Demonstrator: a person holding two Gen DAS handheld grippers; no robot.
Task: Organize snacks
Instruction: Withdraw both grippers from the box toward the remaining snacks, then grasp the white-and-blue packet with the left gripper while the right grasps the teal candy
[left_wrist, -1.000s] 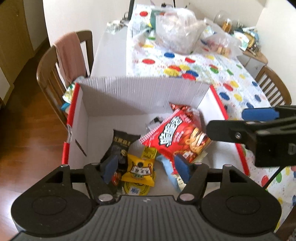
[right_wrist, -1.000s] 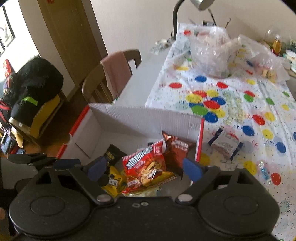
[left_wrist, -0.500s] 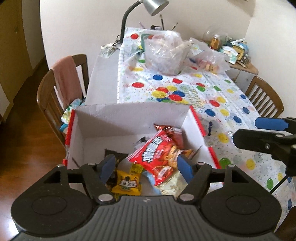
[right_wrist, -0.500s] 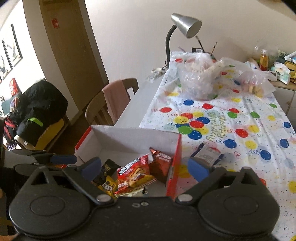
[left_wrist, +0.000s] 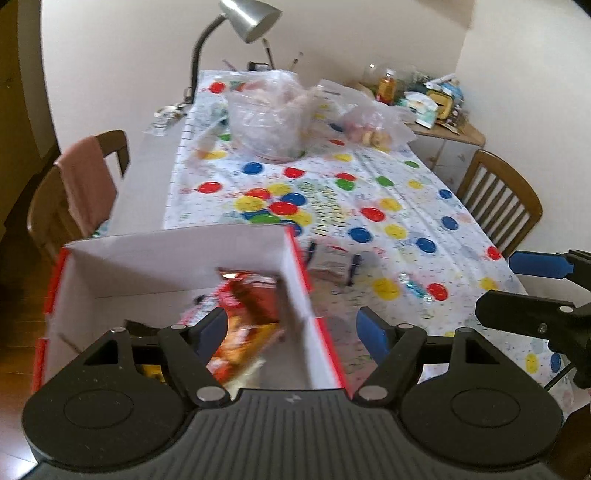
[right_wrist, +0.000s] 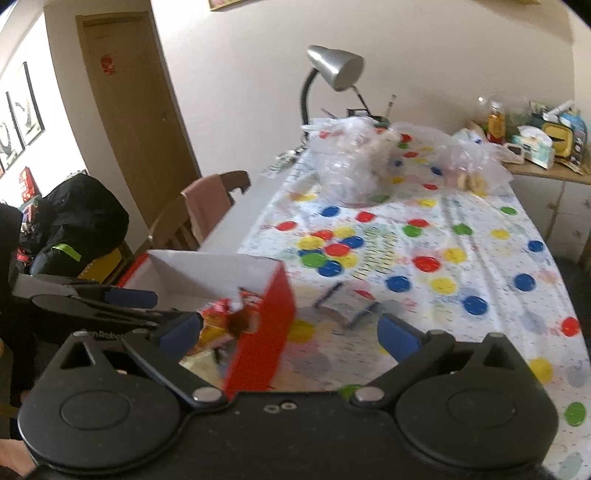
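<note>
Between the spread blue pads of the left gripper (left_wrist: 291, 330): red edge and white corrugated wall of an open cardboard box (left_wrist: 177, 254), rectangular, matte inside, glossy red outside; jaws wide, holding nothing; behind the left pad, inside the box, a crinkled red foil snack bag (left_wrist: 247, 321), blurred, lying tilted over paler packets; a yellow packet (left_wrist: 151, 369) just visible below that pad. Beyond the right pad, outside the box on the table: a flat clear-wrapped packet (left_wrist: 330, 264) and a small wrapped candy (left_wrist: 413, 288), both apart from the box. Between the pads of the right gripper (right_wrist: 291, 332): the box's red corner and the blurred clear-wrapped packet ahead; jaws wide, empty. Underneath all: a thin plastic tablecloth (right_wrist: 480, 266), white, printed with coloured dots, lightly creased. Farther ahead of both jaws: two crumpled translucent plastic bags (left_wrist: 269, 118); a brushed-metal gooseneck lamp (left_wrist: 247, 18); left of the jaws, a curved wooden chair (left_wrist: 44, 206) draped with pink cloth.
</note>
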